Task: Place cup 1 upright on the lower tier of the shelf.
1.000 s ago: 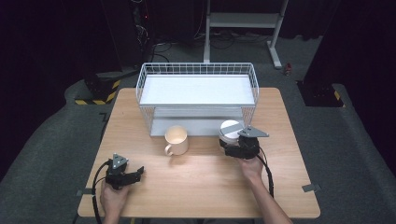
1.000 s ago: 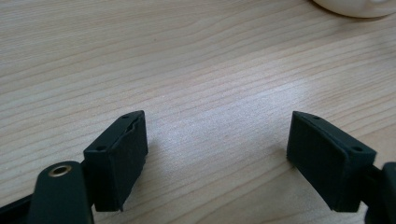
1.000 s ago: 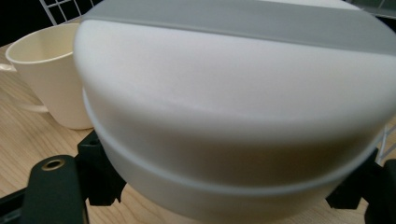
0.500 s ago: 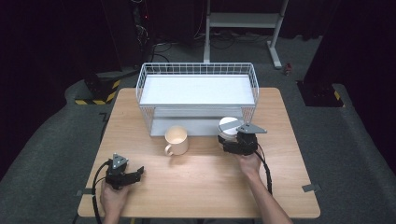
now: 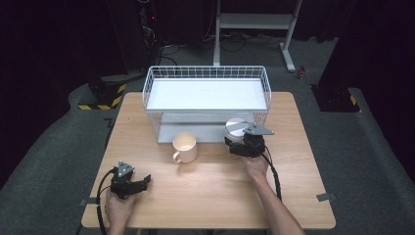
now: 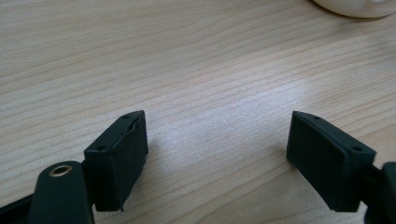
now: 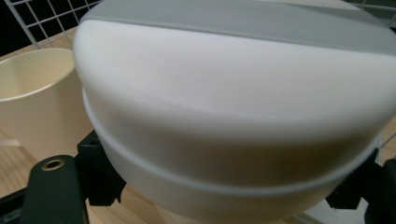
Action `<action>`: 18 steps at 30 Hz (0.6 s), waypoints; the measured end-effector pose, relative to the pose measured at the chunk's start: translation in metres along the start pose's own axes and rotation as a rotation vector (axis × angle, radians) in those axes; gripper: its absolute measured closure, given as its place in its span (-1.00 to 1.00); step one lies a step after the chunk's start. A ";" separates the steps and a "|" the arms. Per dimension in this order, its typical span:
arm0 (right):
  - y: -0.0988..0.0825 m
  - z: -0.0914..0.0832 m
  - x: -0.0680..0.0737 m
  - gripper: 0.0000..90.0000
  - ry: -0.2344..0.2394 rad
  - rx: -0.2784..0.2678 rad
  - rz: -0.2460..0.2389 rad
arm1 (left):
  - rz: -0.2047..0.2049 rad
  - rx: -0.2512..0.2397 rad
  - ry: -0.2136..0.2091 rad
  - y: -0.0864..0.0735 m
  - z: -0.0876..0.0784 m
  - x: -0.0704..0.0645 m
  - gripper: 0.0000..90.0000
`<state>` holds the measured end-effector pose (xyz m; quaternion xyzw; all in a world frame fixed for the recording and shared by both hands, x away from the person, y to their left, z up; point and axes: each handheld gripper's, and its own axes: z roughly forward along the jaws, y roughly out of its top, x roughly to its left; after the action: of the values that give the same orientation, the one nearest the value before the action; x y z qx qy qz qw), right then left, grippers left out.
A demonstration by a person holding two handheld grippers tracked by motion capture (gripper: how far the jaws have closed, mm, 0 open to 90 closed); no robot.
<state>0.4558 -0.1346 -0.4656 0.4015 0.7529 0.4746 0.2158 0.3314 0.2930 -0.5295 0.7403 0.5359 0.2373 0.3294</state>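
Note:
A white round container with a grey lid [image 5: 236, 126] is held just in front of the wire rack, and my right gripper [image 5: 238, 141] is shut on it. In the right gripper view the container [image 7: 233, 107] is very close, with a black finger [image 7: 100, 177] pressed against each side of its base. A cream mug [image 5: 185, 147] stands on the table to its left, and the mug [image 7: 37, 98] also shows beside the container. My left gripper [image 5: 143, 182] rests near the table's front left, open with nothing between its fingers [image 6: 217, 154].
A white wire basket rack [image 5: 205, 73] with two shelves stands at the back of the wooden table [image 5: 215, 196]. The mug's base [image 6: 355, 5] sits beyond the left gripper. Dark floor and a metal stand lie behind the table.
The right gripper, with the container in it, has edged slightly toward the rack. The left gripper has not moved.

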 end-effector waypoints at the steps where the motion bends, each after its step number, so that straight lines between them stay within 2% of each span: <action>1: 0.000 0.002 -0.001 -0.58 -0.005 0.005 -0.003 | 0.000 0.000 0.000 0.000 0.000 0.000 -0.53; 18: 0.005 0.022 -0.008 -0.58 -0.061 0.025 0.009 | 0.000 0.000 0.000 0.000 0.000 0.000 -0.53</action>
<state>0.4779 -0.1275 -0.4713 0.4218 0.7503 0.4536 0.2313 0.3314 0.2930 -0.5295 0.7403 0.5359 0.2373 0.3293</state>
